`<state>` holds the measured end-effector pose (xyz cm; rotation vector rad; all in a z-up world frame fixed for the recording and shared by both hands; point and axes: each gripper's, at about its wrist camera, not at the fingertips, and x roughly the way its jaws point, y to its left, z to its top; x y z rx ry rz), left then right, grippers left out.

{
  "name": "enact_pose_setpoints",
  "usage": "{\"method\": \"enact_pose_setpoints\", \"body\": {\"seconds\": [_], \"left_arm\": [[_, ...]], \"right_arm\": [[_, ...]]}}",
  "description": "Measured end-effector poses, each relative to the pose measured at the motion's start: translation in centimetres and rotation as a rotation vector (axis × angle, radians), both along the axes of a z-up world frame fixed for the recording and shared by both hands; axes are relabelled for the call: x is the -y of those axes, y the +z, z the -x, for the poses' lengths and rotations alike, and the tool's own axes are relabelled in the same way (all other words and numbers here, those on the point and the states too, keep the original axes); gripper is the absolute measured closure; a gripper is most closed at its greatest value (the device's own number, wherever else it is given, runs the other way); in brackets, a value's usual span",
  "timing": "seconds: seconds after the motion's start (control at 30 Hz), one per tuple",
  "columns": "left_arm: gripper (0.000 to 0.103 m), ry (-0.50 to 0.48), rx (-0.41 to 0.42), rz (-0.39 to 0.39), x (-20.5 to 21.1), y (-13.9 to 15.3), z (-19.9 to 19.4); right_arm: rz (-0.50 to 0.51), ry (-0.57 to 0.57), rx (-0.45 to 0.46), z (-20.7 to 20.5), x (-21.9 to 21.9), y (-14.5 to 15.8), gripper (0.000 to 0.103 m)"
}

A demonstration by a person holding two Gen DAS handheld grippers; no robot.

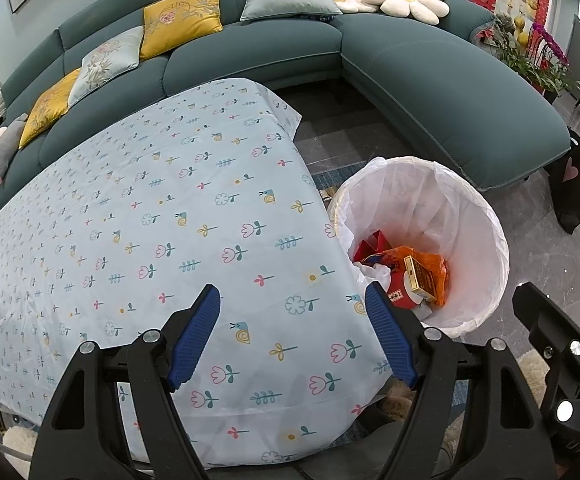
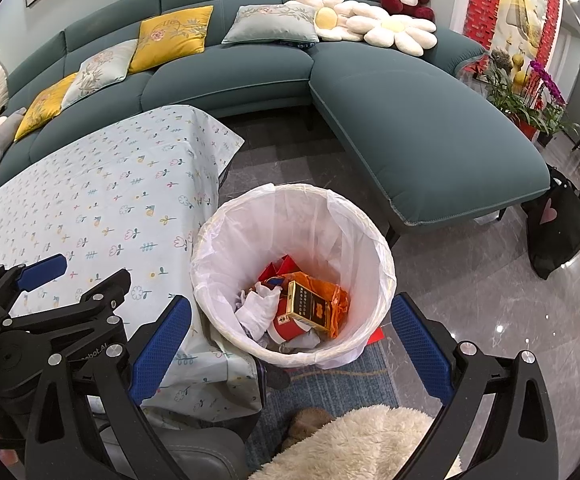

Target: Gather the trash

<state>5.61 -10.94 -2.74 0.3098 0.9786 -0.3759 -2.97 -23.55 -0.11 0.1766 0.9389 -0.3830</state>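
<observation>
A round bin (image 2: 374,248) lined with a white bag stands on the floor at the table's right end. Inside lie a gold cigarette box (image 2: 306,305), an orange wrapper (image 2: 338,300), red packaging (image 2: 278,270) and crumpled white tissue (image 2: 256,308). My right gripper (image 2: 290,312) hovers above the bin, open, nothing between its blue fingers. My left gripper (image 1: 294,312) hangs open over the table's near right corner with only cloth below it. In the left wrist view the bin (image 1: 486,224) sits to the right, with the box (image 1: 420,280) visible inside.
A low table (image 1: 130,208) covered in a pale blue flower-print cloth fills the left. A teal corner sofa (image 2: 410,128) with cushions wraps behind. A black bag (image 2: 558,232) stands on the tiled floor at right. A fluffy cream rug (image 2: 362,440) lies below the bin.
</observation>
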Motion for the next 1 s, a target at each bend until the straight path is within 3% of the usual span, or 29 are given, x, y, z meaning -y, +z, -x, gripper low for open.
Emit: {"method": "enact_pose_setpoints", "body": {"seconds": [1.0], "left_arm": [[0.032,0.003,-0.016,-0.001,-0.34,0.19,-0.32]], "right_arm": [[-0.008,-0.018,-0.044,-0.37,0.28,-0.86,0.007]]}}
